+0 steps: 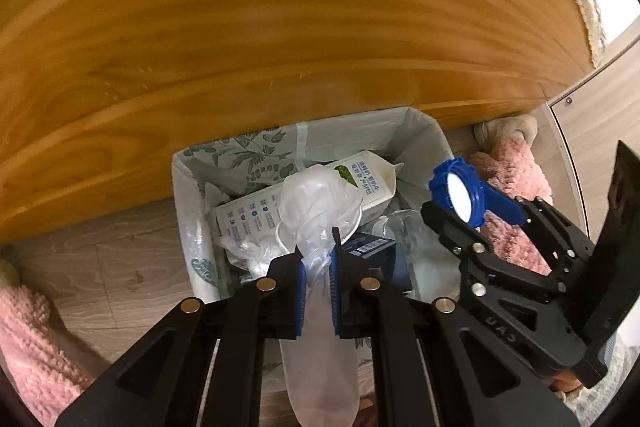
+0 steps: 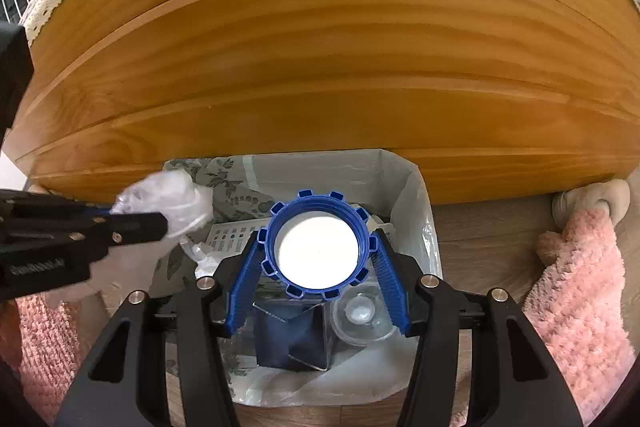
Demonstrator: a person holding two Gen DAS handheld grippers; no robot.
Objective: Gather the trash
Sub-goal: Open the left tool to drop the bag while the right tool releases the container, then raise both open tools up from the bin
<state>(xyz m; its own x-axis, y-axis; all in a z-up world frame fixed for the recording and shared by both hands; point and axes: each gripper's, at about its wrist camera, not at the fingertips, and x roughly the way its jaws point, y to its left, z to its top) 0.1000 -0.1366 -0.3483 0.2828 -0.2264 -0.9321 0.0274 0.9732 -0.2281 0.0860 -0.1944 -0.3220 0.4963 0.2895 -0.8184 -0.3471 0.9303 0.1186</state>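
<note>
My left gripper (image 1: 318,259) is shut on a crumpled clear plastic bag (image 1: 316,203), which bulges past the fingertips over a lined trash bin (image 1: 424,135). Inside the bin lie a milk carton (image 1: 368,183), a white printed box (image 1: 248,215) and a dark blue box (image 2: 292,339). My right gripper (image 2: 318,239) is shut on a large blue ribbed cap (image 2: 318,245) with a white inside, held above the bin (image 2: 416,195). In the left wrist view, the right gripper (image 1: 472,211) holds the cap (image 1: 460,195) at the right. In the right wrist view, the left gripper (image 2: 160,223) holds the bag (image 2: 168,199) at the left.
A tall wooden board (image 1: 280,27) stands right behind the bin. Pink fluffy rugs (image 2: 580,287) (image 1: 28,339) lie on the wood-look floor (image 1: 120,267) on both sides. A beige soft object (image 2: 592,199) rests by the board. A clear plastic lid (image 2: 360,315) lies in the bin.
</note>
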